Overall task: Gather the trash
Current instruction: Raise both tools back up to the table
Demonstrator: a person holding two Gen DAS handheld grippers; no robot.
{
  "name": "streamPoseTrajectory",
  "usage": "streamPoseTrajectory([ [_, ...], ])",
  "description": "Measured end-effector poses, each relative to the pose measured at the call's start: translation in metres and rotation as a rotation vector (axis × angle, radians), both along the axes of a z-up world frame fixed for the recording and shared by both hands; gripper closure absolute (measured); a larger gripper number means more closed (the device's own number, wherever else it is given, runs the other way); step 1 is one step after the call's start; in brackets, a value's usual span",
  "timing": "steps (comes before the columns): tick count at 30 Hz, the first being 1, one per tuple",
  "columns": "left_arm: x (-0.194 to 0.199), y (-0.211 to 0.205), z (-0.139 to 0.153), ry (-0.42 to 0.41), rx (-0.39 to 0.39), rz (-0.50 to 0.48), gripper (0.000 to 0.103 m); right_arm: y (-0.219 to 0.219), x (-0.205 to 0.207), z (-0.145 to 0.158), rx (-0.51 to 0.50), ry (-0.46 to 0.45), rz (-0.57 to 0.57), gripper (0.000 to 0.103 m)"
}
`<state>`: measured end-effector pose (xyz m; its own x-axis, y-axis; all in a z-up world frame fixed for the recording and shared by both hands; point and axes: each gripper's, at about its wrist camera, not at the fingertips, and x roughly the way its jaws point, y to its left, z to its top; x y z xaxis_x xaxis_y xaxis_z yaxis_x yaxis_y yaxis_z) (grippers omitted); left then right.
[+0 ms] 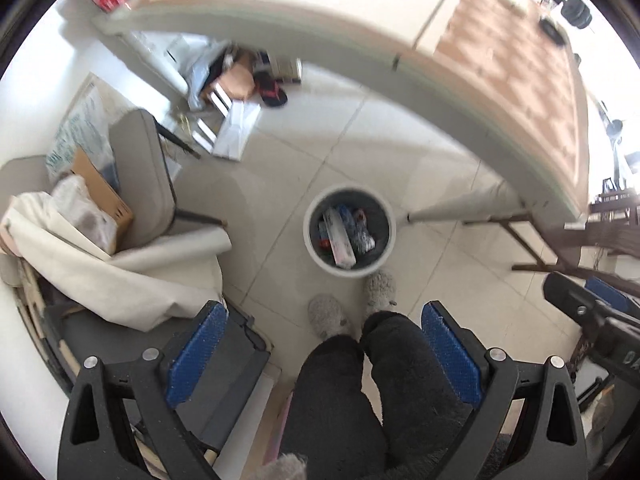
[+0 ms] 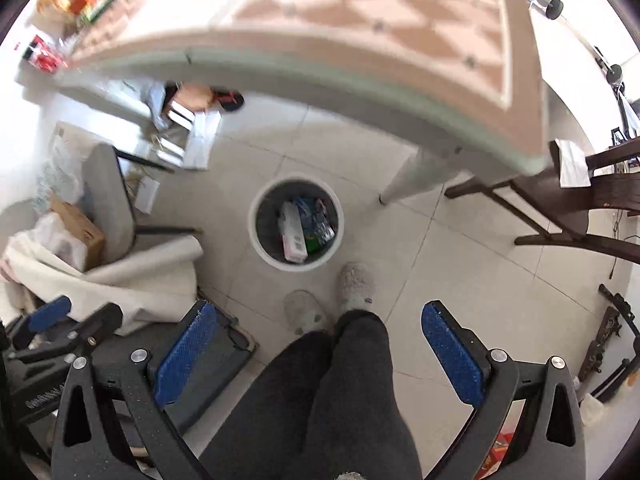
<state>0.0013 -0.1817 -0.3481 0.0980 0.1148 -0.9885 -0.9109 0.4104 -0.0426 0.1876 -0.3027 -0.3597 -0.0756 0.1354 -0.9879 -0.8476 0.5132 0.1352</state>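
A round white waste bin (image 1: 312, 240) (image 2: 256, 236) stands on the tiled floor in front of a person's slippered feet. Inside it lie several wrappers and a long white box (image 1: 340, 238) (image 2: 294, 236). My left gripper (image 1: 324, 316) hangs high above the floor, open, with nothing between its blue pads (image 1: 200, 354). My right gripper (image 2: 320, 314) is likewise open and empty, its blue pads (image 2: 452, 354) wide apart. Each gripper shows at the edge of the other's view. The bin lies ahead of and below both.
A table with a checked orange cloth (image 1: 520, 60) (image 2: 360, 20) overhangs the bin at the top. A grey chair (image 1: 140, 168) piled with a cardboard box and white sheets stands left. Dark wooden chair legs (image 2: 560, 216) are at right. Dark-trousered legs (image 1: 380, 380) fill the bottom.
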Motion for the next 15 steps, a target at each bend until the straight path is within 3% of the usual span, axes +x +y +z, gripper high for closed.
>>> streamPoseTrajectory([
  [8,0.039,0.048,0.082,-0.033,0.221,0.009,0.003,0.014,0.054,0.094,0.153,0.060,-0.118,0.000],
  [15,0.117,0.126,0.115,-0.018,0.281,-0.011,0.000,0.067,0.146,0.117,0.214,0.070,-0.226,0.000],
])
